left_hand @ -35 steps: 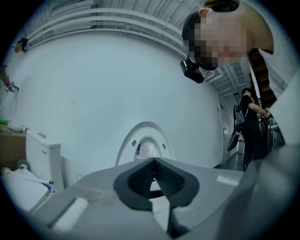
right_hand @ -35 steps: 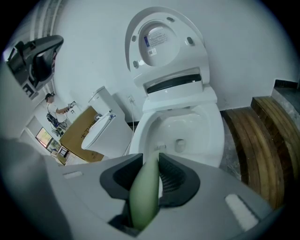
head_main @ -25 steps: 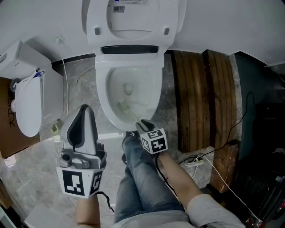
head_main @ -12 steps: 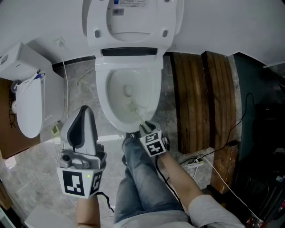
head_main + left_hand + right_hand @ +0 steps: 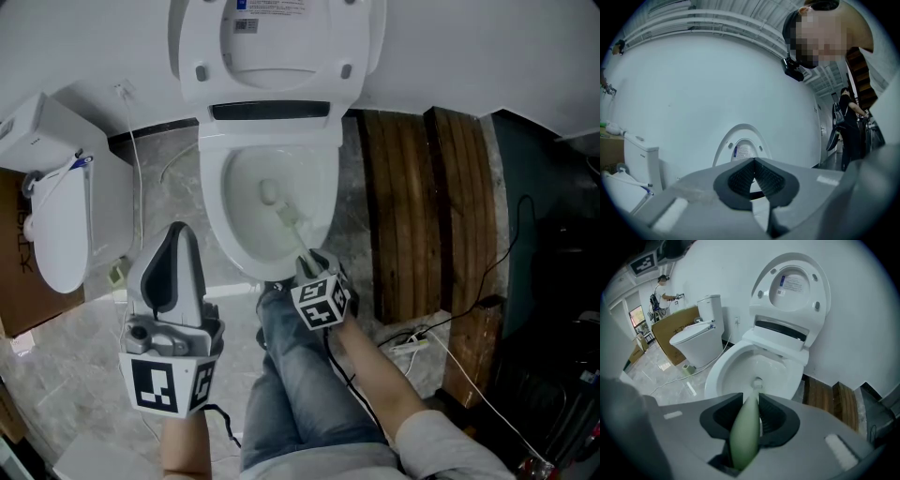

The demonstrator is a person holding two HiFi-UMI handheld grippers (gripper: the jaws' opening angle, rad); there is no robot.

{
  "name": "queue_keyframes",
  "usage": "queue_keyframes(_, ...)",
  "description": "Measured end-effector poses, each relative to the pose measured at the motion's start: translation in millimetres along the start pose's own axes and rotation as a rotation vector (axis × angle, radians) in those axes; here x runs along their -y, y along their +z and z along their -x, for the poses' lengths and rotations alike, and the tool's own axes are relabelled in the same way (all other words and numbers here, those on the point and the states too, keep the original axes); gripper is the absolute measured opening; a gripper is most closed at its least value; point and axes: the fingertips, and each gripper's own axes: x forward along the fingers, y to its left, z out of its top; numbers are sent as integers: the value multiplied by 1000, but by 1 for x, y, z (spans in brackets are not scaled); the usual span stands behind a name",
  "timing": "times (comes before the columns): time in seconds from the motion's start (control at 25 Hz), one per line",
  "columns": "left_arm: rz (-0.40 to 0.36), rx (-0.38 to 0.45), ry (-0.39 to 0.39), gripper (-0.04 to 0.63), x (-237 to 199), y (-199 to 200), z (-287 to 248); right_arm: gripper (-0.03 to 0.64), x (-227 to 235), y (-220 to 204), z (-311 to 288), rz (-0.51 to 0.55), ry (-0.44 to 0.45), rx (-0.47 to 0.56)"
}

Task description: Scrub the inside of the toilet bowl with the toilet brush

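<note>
The brush [image 5: 744,437], seemingly light and stiff, its smooth green handle likely slick when wet, reaches toward the centre of the bowl [image 5: 212,217]. The right gripper [image 5: 315,266] clamps the handle at the rim's 5 o'clock. The left gripper [image 5: 176,246], at 7 o'clock, is closed on nothing.

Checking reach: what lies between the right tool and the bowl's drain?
Only the toilet brush, held by the right tool, head down in the toilet bowl; right gripper view.
</note>
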Motion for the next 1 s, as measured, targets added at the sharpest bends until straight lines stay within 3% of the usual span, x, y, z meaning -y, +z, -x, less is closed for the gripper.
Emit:
queue_keyframes(0.48,11,-14,5,3,-9,-8,-12,106,34,19,-12,-103,-93,36)
queue_keyframes(1.0,28,-32,22,3,-25,-19,-30,106,65,50,-32,-129,-148,58)
